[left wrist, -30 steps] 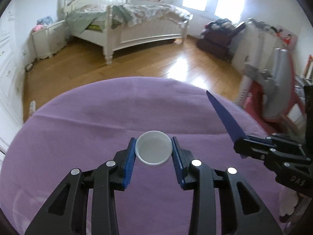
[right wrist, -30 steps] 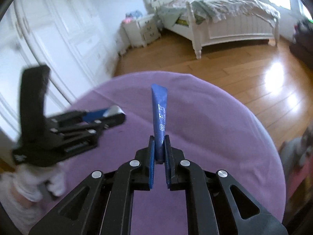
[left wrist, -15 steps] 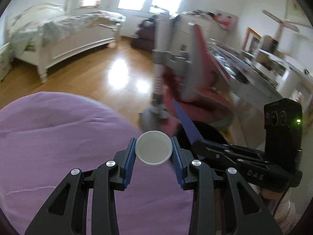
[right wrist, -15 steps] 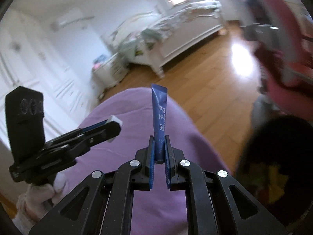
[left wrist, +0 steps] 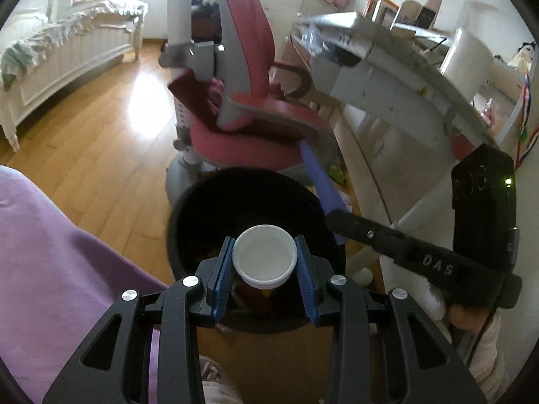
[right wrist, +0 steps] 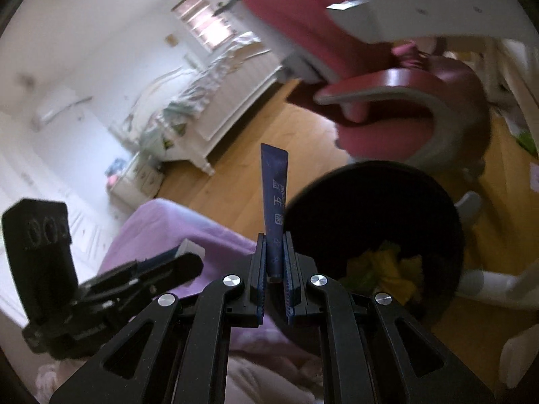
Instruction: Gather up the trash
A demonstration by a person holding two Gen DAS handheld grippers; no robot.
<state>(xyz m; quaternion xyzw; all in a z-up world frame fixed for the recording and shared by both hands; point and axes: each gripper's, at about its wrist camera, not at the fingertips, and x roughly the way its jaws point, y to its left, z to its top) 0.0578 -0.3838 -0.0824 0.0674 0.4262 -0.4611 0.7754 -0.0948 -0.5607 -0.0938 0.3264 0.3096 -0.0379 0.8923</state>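
Observation:
My left gripper (left wrist: 265, 262) is shut on a white round plastic lid (left wrist: 265, 256) and holds it above the open mouth of a black trash bin (left wrist: 202, 198) on the floor. My right gripper (right wrist: 274, 262) is shut on a flat blue tube (right wrist: 274, 198) that stands upright between the fingers, just left of the bin (right wrist: 448, 222). Yellow and green trash (right wrist: 387, 272) lies inside the bin. The right gripper with the blue tube (left wrist: 321, 181) also shows in the left wrist view at the bin's right rim. The left gripper (right wrist: 188, 252) shows in the right wrist view at lower left.
A purple-covered table (left wrist: 50, 269) lies to the left of the bin. A pink and grey desk chair (left wrist: 242, 101) stands right behind the bin, with a white desk (left wrist: 404, 77) to its right. A white bed (left wrist: 60, 54) stands across the wooden floor (left wrist: 84, 141).
Both grippers have swung right from over the purple table to the black bin on the floor, carrying the lid and the blue tube. The lid now hangs over the bin's mouth.

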